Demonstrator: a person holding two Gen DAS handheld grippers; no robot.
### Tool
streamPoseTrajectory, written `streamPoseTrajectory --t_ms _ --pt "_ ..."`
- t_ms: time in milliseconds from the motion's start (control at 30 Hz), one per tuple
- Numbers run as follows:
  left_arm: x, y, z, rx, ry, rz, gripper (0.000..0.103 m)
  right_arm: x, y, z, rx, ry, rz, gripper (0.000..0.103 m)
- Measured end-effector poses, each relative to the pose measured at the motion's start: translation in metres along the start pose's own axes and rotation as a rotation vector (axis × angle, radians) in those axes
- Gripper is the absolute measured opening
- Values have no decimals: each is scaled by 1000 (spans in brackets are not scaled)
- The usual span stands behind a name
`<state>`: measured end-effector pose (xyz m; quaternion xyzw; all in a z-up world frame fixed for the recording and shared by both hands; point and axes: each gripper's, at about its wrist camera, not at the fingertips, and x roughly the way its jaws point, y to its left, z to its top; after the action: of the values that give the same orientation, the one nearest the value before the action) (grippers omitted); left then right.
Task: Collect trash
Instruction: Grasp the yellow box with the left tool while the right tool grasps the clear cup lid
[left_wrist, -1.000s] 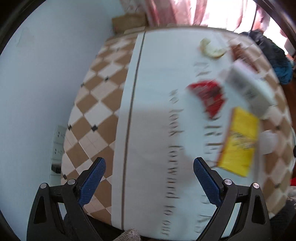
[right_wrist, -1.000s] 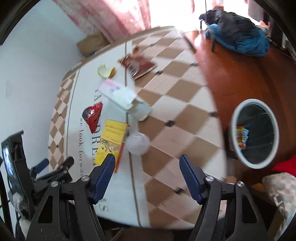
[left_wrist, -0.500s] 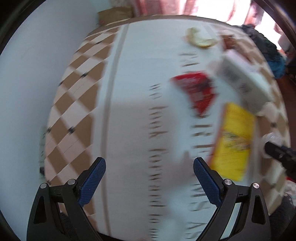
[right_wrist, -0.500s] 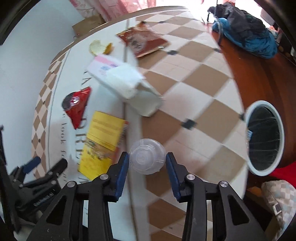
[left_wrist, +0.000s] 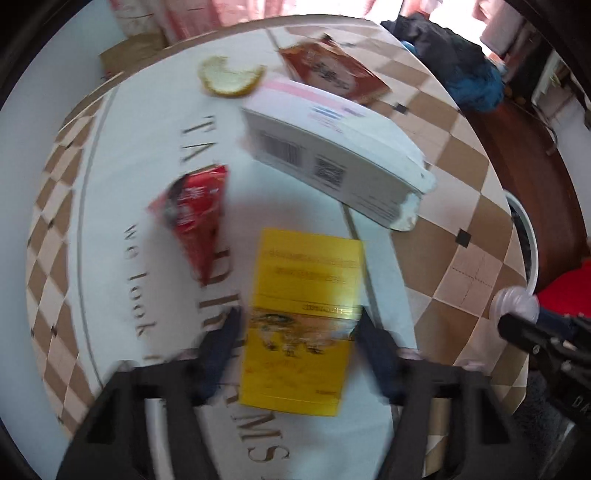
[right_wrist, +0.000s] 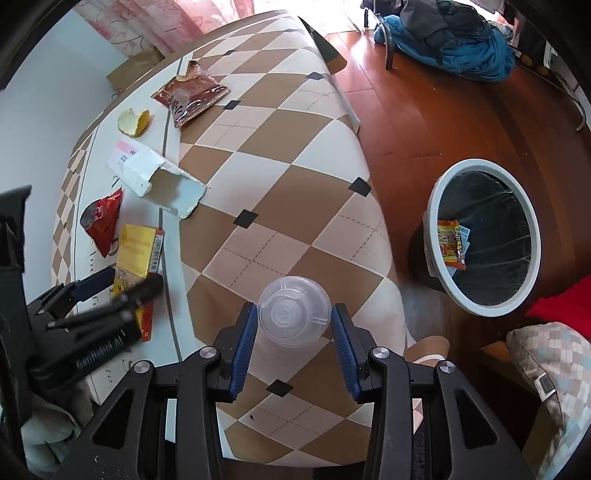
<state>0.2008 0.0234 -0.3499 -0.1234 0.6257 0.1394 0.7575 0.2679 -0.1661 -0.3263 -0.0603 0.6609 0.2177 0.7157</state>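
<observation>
Gripping the clear cup between its fingers, your right claw was clenched; your left claw stood released astride the yellow packet.

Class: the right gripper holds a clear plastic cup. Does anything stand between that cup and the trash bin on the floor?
Nothing visible does. The clear plastic cup sits in the right gripper above the table edge; the trash bin stands open to its right.

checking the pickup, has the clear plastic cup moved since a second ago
Yes. The clear plastic cup stood beside the yellow packet; now the right gripper holds it out over the table edge, nearer the trash bin.
</observation>
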Motion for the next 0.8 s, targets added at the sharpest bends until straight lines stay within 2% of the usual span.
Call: streamPoseTrajectory --t_ms 167,300,400,533,733,800 --pt "-12 40 -29 -150 27 21 54 5 29 -7 -59 22 31 43" --pt "-15 65 -60 -226 35 49 54 11 54 -22 -145 55 41 43" --pt "-12 70 -63 -232 27 40 55 17 62 -27 -172 52 8 44" --pt "-17 70 -67 -203 25 67 57 19 64 -29 -177 44 -12 54" --pt "-18 60 -63 -197 -3 54 54 20 69 -32 -193 15 -53 54" --pt "-15 69 -63 -188 -9 65 54 20 72 -34 -203 3 -77 51"
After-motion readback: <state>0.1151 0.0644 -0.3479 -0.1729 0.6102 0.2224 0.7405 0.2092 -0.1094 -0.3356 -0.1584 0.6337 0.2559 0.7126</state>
